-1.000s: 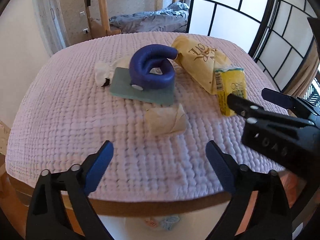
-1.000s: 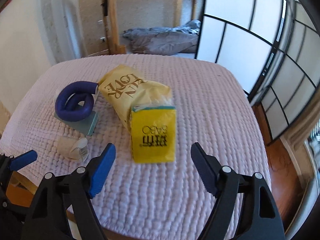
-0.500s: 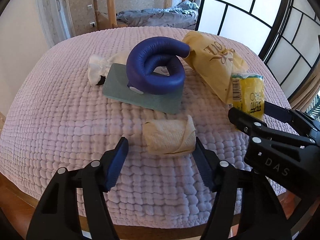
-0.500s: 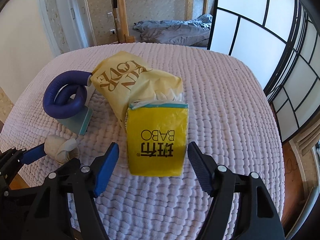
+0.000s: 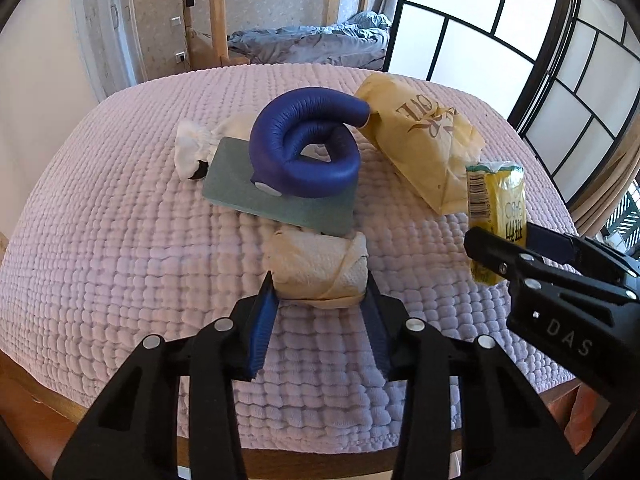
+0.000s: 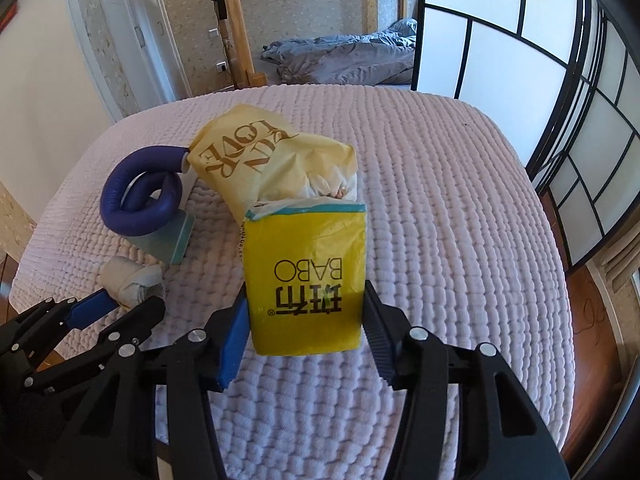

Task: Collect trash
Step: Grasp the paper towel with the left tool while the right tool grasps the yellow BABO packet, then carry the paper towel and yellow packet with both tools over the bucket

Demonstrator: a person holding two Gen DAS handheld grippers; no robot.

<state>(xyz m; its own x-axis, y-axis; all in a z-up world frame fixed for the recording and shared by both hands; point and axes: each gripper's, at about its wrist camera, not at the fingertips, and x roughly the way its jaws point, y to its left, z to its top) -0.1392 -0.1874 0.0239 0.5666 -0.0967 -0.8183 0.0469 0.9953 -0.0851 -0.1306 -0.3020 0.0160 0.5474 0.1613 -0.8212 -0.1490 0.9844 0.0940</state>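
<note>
Nothing collected yet: my left gripper point(image 5: 320, 292) clamps the wadded paper towel point(image 5: 320, 266) and my right gripper point(image 6: 306, 312) clamps the yellow packet point(image 6: 306, 276) near the bed's front edge, cream bag point(image 6: 256, 156) untouched.

Both wrist cameras sit low and close over the quilted lilac bedspread point(image 5: 120, 240), facing the far bunk bed; each frame shares the coiled blue padded tube point(image 5: 308, 148) point(image 6: 140, 200), centre and left
</note>
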